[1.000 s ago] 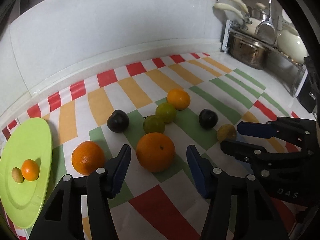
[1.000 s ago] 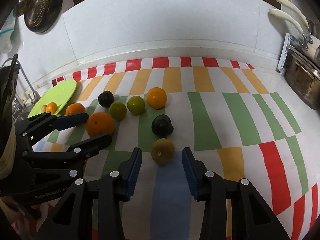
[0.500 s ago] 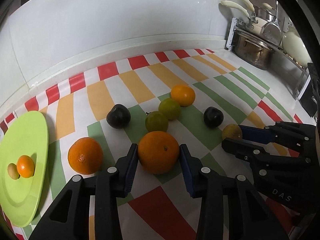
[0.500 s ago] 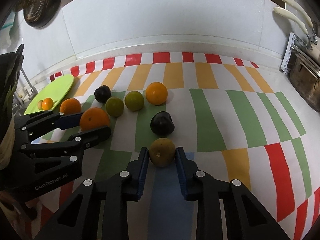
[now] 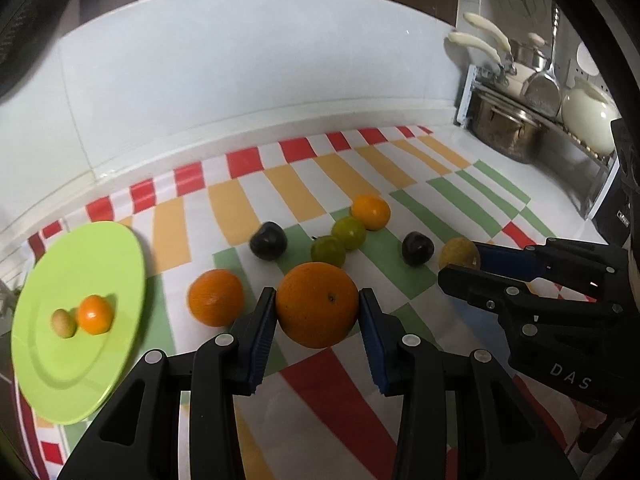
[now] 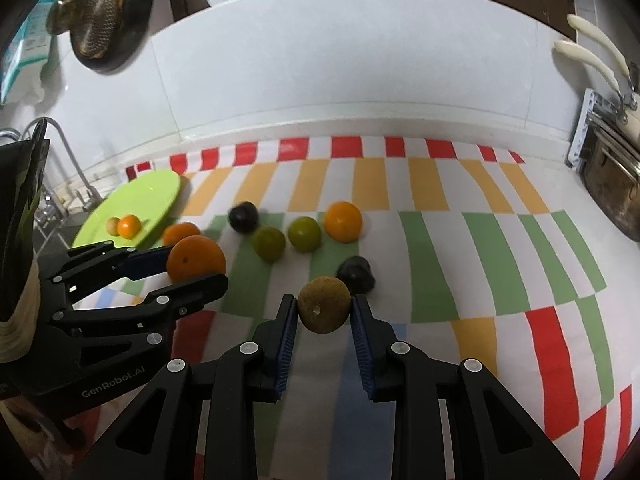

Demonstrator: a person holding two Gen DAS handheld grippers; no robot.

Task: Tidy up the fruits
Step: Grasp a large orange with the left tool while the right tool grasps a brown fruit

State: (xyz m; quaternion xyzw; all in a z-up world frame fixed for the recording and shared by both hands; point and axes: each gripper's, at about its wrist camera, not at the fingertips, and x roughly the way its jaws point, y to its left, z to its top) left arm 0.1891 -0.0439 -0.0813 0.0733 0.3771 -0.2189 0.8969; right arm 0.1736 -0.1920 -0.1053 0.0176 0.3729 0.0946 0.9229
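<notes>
My left gripper (image 5: 317,306) is shut on a large orange (image 5: 316,303), held just above the striped cloth. My right gripper (image 6: 324,311) is shut on a brownish-yellow fruit (image 6: 324,309), also raised a little. The right gripper (image 5: 460,260) shows at the right of the left wrist view, the left gripper (image 6: 192,268) at the left of the right wrist view. On the cloth lie a smaller orange (image 5: 216,297), two dark plums (image 5: 268,240) (image 5: 417,248), two green citrus (image 5: 329,250) (image 5: 349,233) and a yellow-orange fruit (image 5: 371,212). The green plate (image 5: 60,368) holds a tangerine (image 5: 94,314) and a small pale fruit (image 5: 63,322).
A white tiled backsplash (image 5: 260,72) runs behind the cloth. A steel pot (image 5: 506,132) and white cookware stand on a rack at the right. A tap (image 6: 60,148) and sink edge sit at the far left, with a strainer (image 6: 96,20) hanging above.
Both grippers closed on their fruit, the left on the large orange and the right on the brownish fruit, and then rose slightly with them.
</notes>
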